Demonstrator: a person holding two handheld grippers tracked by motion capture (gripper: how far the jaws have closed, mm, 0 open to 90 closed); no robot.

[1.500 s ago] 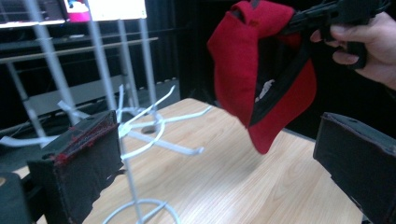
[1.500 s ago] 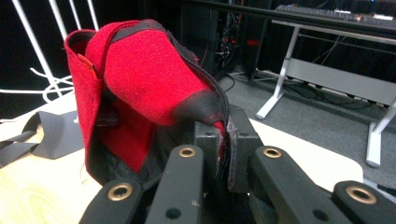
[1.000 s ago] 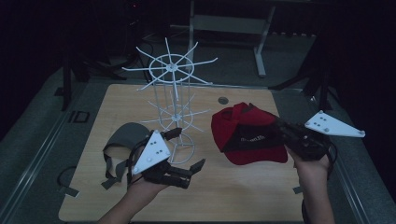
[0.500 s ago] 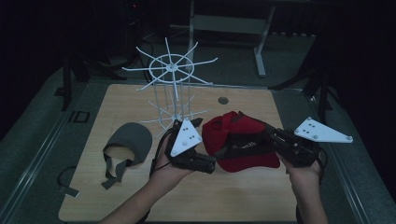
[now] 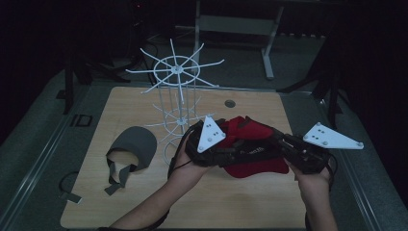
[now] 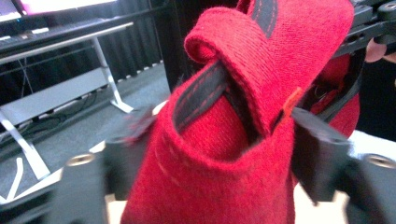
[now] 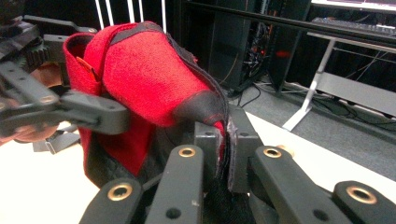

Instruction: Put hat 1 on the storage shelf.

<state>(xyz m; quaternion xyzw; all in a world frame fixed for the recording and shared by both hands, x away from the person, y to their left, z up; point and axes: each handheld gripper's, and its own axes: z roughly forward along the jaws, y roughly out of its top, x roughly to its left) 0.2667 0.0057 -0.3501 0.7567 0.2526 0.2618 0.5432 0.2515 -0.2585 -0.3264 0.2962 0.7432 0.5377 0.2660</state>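
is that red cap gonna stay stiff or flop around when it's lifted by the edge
Probably floppy: the red cap folds and sags between the left gripper and the right gripper. Its fuzzy knit-like cloth likely grips well rather than slipping. It looks light, since a thin pinched edge seems to carry it.

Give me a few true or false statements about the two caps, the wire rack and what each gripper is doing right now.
1. The right gripper is clamped on the red cap's edge. True.
2. The grey cap hangs on the white wire rack. False: it lies on the wooden table, left of the rack.
3. The left gripper has the red cap's fabric between its jaws, which have just been closing. True.
4. The red cap lies flat on the table, untouched. False: both grippers have it, lifted between them.
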